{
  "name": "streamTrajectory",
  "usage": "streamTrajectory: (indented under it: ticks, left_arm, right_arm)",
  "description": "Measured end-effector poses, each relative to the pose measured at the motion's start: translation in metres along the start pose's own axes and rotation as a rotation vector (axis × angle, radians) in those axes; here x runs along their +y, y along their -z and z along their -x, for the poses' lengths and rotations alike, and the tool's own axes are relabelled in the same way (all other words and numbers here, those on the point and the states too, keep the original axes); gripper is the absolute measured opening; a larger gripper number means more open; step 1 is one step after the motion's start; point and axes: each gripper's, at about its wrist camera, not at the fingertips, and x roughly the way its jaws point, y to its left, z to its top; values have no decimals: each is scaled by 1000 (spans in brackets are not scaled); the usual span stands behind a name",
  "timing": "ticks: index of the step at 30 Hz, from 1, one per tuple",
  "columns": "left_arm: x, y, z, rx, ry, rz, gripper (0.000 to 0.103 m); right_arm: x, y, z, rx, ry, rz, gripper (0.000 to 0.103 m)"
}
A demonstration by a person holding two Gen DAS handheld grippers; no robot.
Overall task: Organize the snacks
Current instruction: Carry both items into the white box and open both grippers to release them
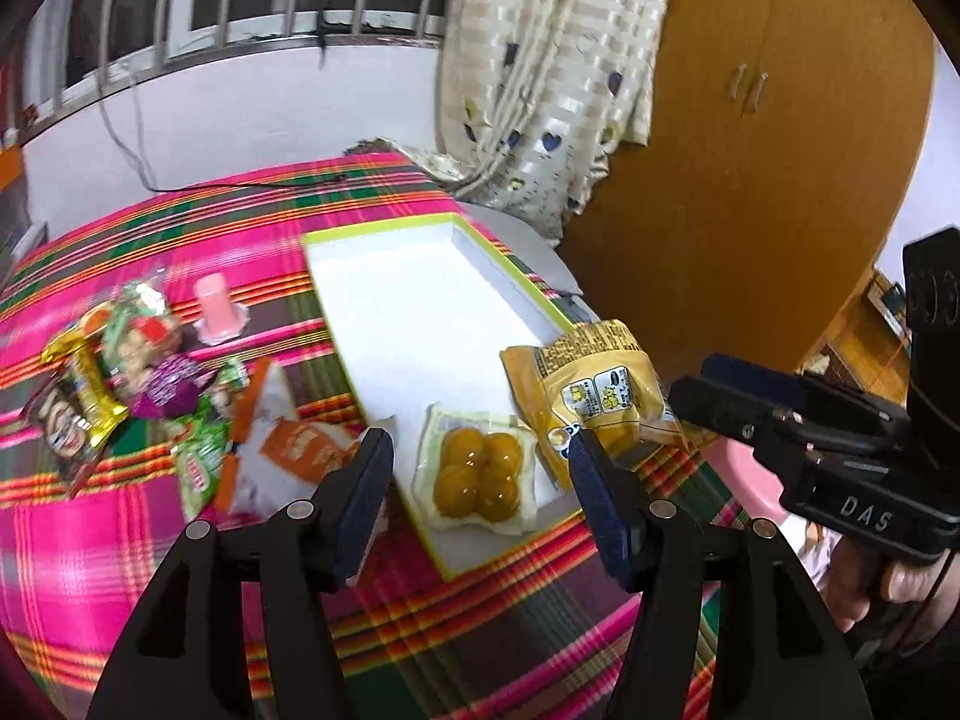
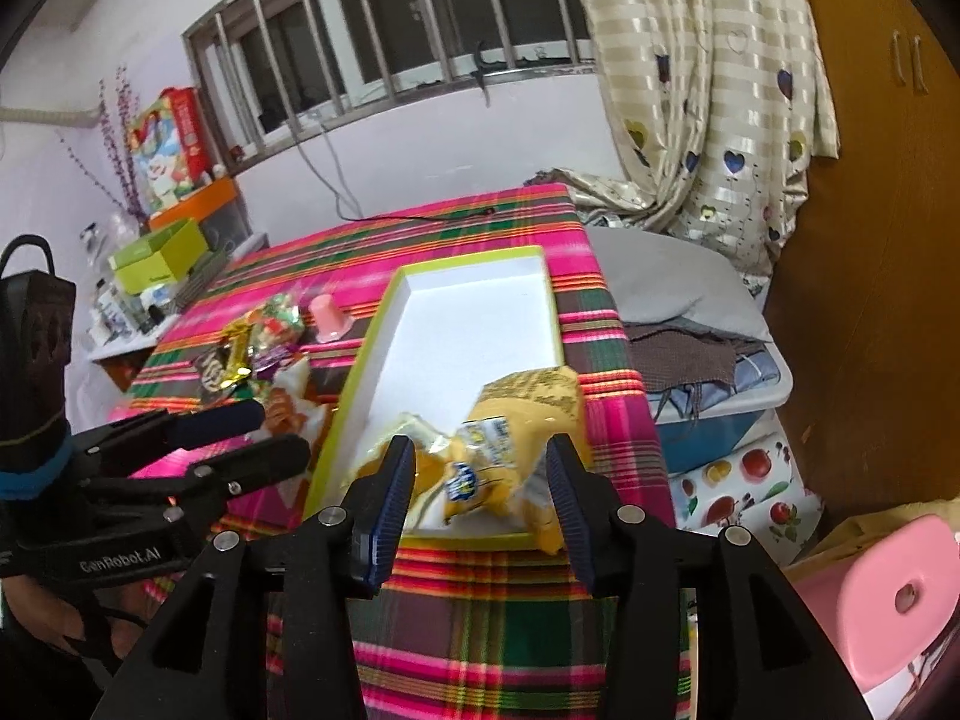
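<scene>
A white box with a lime-green rim (image 1: 384, 228) (image 2: 474, 258) lies on the plaid table. In its near end sit a clear pack of yellow round sweets (image 1: 477, 471) and a yellow snack bag (image 1: 591, 390) (image 2: 516, 438) that leans over the box's right rim. A pile of loose snacks (image 1: 144, 384) (image 2: 264, 336) and an orange-white bag (image 1: 288, 450) lie left of the box. My left gripper (image 1: 480, 474) is open above the sweets pack. My right gripper (image 2: 480, 492) is open around the yellow bag's near end, not clamping it; it also shows in the left wrist view (image 1: 708, 402).
A pink jelly cup (image 1: 217, 309) (image 2: 327, 312) stands upside down between the pile and the box. The table's right edge drops to storage bins (image 2: 720, 396) and a pink stool (image 2: 888, 588). A curtain (image 2: 708, 90) and a wooden wardrobe (image 1: 780, 150) stand behind.
</scene>
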Motion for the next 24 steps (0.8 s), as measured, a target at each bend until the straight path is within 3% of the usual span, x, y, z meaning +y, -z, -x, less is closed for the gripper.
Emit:
streamTrajectory:
  ticks: [11,24]
  left_arm:
    - [22,18,49,-71,-71,78,62]
    - [46,37,78,-114,-116,133,62]
  right_arm:
    - [37,6,5,13,-47,64,48]
    - [71,10,6,37,-82,120,50]
